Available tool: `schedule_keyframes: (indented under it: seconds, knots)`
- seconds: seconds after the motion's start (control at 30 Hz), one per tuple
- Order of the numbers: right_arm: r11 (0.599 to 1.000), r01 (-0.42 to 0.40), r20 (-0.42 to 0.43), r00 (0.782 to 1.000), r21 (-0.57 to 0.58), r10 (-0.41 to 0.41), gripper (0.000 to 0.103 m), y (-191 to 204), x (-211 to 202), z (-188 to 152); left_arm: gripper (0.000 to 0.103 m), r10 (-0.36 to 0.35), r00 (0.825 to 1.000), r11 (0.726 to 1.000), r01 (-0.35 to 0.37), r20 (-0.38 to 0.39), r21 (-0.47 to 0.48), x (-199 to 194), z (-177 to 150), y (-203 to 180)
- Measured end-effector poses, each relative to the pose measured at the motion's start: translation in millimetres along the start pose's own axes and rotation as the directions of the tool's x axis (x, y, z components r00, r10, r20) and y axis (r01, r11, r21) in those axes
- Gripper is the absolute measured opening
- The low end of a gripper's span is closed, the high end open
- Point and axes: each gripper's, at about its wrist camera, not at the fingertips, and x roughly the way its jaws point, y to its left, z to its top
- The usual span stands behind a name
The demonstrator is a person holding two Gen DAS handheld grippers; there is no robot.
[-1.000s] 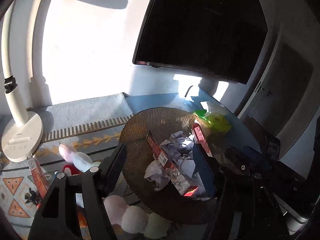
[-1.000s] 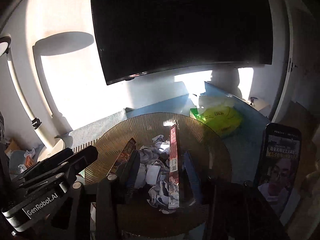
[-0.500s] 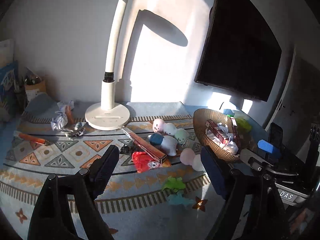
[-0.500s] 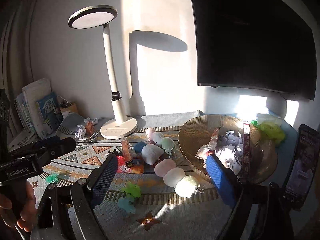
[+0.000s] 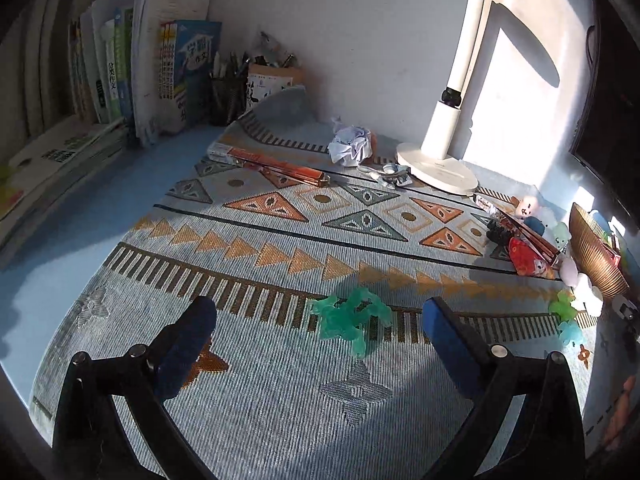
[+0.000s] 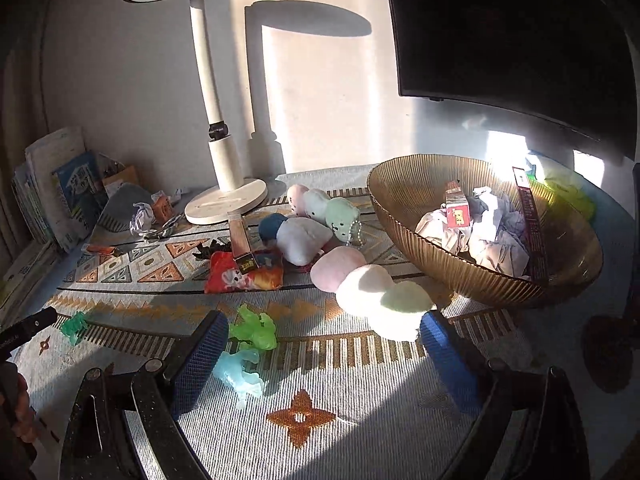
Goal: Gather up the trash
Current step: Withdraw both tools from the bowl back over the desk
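One crumpled white paper ball (image 5: pixel 349 146); creased, bluish shadows

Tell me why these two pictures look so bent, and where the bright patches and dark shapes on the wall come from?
Both views: fisheye lenses curve straight edges and darken the corners. Right wrist view: low sunlight throws the desk lamp's hard shadow onto the wall and glares on the amber bowl. Left wrist view: the books sit in dim shade while the lamp's base is sunlit.
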Motion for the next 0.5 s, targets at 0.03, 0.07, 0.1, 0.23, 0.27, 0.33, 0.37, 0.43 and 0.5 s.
schedule_keyframes:
  seconds: [0.03,0.07,0.1,0.23,0.27,0.33,0.37,0.43,0.5]
  knots:
    - [1.0,0.013,-0.01,1.0,-0.022,-0.014,0.098,4.4,2.8,-0.9,0.103,0.008,0.999,1.0,-0.007,-0.035,0.008,6.2,-0.6,-2.4]
    - [0.999,0.027,-0.018,0.999,-0.045,-0.028,0.098,8.1,5.0,-1.4,0.103,0.004,0.998,1.0,-0.003,-0.059,0.022,9.4,-0.7,-5.1]
    - [0.997,0.046,-0.016,0.999,-0.068,-0.047,0.098,12.8,6.0,-2.2,0.103,0.005,0.997,1.0,-0.003,-0.072,0.03,11.3,-1.6,-6.4]
    - [0.988,0.08,0.0,0.997,-0.13,-0.081,0.098,24.4,6.0,-5.2,0.103,-0.035,0.989,0.999,0.037,-0.143,0.012,19.5,-4.5,-4.2]
    - [0.988,0.085,-0.001,0.996,-0.133,-0.086,0.098,25.1,6.4,-5.2,0.103,-0.043,0.988,0.999,0.043,-0.147,-0.005,19.5,-5.0,-1.3]
    - [0.988,0.086,-0.008,0.996,-0.128,-0.088,0.098,24.1,7.7,-5.1,0.102,-0.06,0.988,0.998,0.056,-0.141,-0.034,18.5,-4.3,3.8]
    - [0.989,0.081,-0.017,0.996,-0.124,-0.084,0.098,23.2,8.6,-4.7,0.102,-0.066,0.988,0.997,0.061,-0.137,-0.041,17.4,-2.8,5.0]
    - [0.991,0.061,-0.047,0.997,-0.119,-0.067,0.098,23.1,12.8,-2.5,0.102,-0.086,0.987,0.996,0.084,-0.134,-0.024,14.0,8.1,1.8]
    - [0.997,-0.024,-0.101,0.995,-0.079,0.016,0.098,27.1,16.6,8.5,0.102,-0.122,0.987,0.992,0.125,-0.106,0.024,9.7,32.6,-4.1]
